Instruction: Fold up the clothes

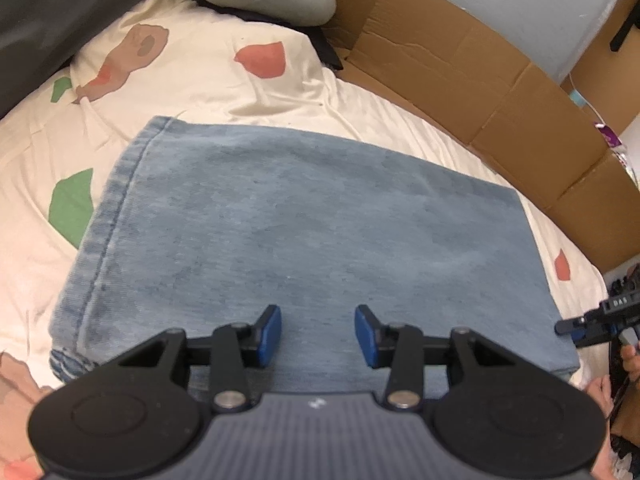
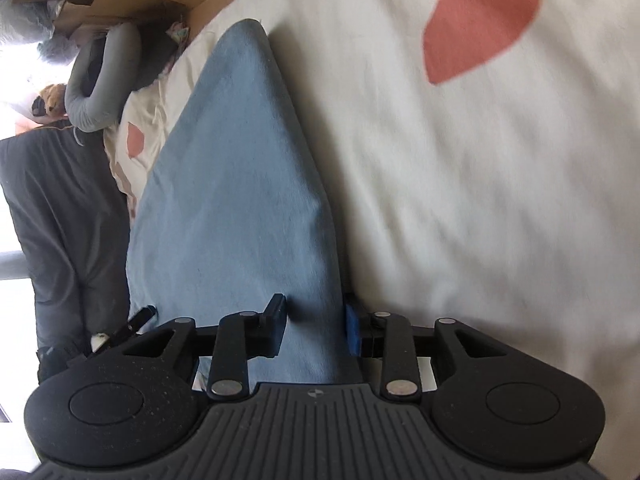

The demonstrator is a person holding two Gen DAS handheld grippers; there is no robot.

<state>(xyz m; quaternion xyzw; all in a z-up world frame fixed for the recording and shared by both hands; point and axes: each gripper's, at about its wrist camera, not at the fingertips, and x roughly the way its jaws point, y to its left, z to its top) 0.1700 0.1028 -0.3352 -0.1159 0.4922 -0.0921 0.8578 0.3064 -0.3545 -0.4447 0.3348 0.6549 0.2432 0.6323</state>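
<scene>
Left wrist view: the left gripper [image 1: 318,336] hovers over folded jeans [image 1: 304,232], jaws apart, nothing between them. The jeans lie flat on a bed sheet [image 1: 208,80] with red and green patches. Cardboard [image 1: 460,76] stands along the bed's far side. The right gripper [image 1: 592,322] shows at the jeans' right edge.

Right wrist view: the right gripper [image 2: 316,330] straddles the jeans' [image 2: 232,184] folded edge, jaws apart on either side; whether the pads touch the fabric cannot be told.
</scene>
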